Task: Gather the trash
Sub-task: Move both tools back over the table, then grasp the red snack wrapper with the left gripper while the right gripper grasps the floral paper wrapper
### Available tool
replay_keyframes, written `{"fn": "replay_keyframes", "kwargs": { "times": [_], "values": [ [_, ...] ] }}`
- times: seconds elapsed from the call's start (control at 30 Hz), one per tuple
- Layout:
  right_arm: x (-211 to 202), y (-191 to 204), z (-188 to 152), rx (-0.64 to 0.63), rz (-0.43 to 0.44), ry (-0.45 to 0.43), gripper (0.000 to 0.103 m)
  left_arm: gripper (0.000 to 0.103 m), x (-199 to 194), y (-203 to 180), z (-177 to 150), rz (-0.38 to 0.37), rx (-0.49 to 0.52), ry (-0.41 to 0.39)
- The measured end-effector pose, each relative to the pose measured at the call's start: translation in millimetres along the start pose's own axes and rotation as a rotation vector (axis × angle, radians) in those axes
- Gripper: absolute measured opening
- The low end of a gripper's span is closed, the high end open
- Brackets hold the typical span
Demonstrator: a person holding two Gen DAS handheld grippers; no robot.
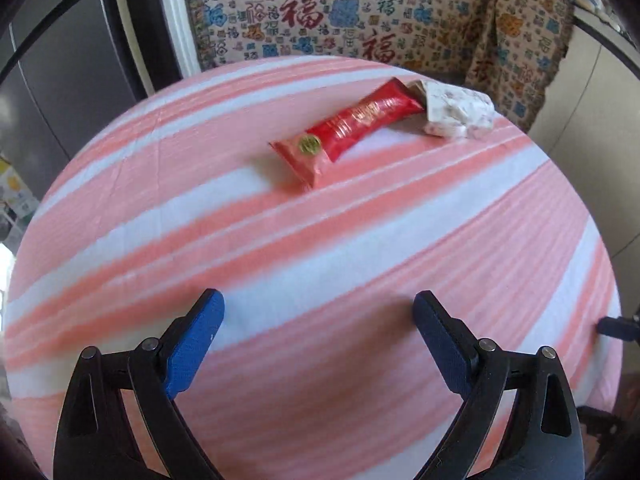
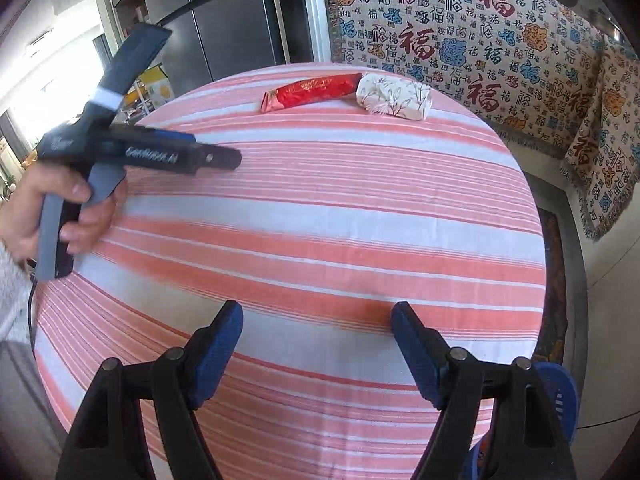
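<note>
A red snack wrapper lies on the far part of the striped table, with a crumpled white patterned packet touching its right end. Both also show in the right wrist view, the wrapper and the packet. My left gripper is open and empty, low over the near table, well short of the wrapper. My right gripper is open and empty over the near edge. The left gripper, held by a hand, also shows at the left of the right wrist view.
A sofa with a patterned throw stands behind and right of the table. A dark refrigerator is at the back left. A blue plastic basket sits on the floor at the table's near right.
</note>
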State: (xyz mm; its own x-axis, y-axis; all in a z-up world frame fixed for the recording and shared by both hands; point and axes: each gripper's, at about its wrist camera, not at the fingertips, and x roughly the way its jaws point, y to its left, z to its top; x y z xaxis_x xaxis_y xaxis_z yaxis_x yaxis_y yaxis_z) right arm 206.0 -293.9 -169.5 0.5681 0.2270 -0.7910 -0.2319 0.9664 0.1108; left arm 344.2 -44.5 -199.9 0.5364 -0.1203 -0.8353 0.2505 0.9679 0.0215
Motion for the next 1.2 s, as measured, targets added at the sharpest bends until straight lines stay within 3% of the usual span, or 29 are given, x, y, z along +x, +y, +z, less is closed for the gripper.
{"fn": "replay_keyframes", "kwargs": {
  "times": [0.13,0.33,0.4,0.43,0.47,0.53,0.63,0.83,0.93,1.0,1.07,1.13,1.2],
  "values": [
    [3,11,-10,-0.055,-0.035,-0.015,0.08,0.103,17,8,28,-0.039,0.043,0.001],
    [3,13,-16,-0.074,-0.039,-0.046,0.082,0.099,41,-4,69,-0.061,0.124,-0.023],
    [3,13,-16,-0.072,-0.04,-0.057,0.083,0.082,44,-15,76,-0.081,0.17,-0.041],
    [4,13,-16,-0.069,-0.043,-0.063,0.085,0.065,42,-19,79,-0.09,0.17,-0.05],
    [5,14,-16,-0.067,-0.046,-0.068,0.085,0.04,41,-19,80,-0.097,0.16,-0.051],
    [5,16,-16,-0.063,-0.05,-0.071,0.086,0.032,38,-15,81,-0.094,0.119,-0.056],
    [6,16,-16,-0.068,-0.045,-0.07,0.086,0.03,23,3,65,-0.059,0.018,-0.065],
    [6,17,-18,-0.066,-0.047,-0.075,0.086,0.03,-34,45,-10,0.054,-0.208,-0.02],
    [4,16,-20,-0.065,-0.048,-0.066,0.086,0.031,-59,55,-48,0.081,-0.25,-0.02],
    [2,13,-19,-0.062,-0.035,-0.059,0.086,0.038,-68,55,-64,0.089,-0.259,-0.024],
    [2,5,-16,-0.045,-0.021,-0.055,0.085,0.066,-68,54,-75,0.083,-0.269,-0.031],
    [7,-8,-6,-0.029,-0.035,-0.037,0.085,0.08,-64,55,-81,0.077,-0.29,-0.038],
    [16,-26,9,-0.006,-0.04,-0.011,0.085,0.085,-60,52,-81,0.091,-0.269,-0.057]
  ]
}}
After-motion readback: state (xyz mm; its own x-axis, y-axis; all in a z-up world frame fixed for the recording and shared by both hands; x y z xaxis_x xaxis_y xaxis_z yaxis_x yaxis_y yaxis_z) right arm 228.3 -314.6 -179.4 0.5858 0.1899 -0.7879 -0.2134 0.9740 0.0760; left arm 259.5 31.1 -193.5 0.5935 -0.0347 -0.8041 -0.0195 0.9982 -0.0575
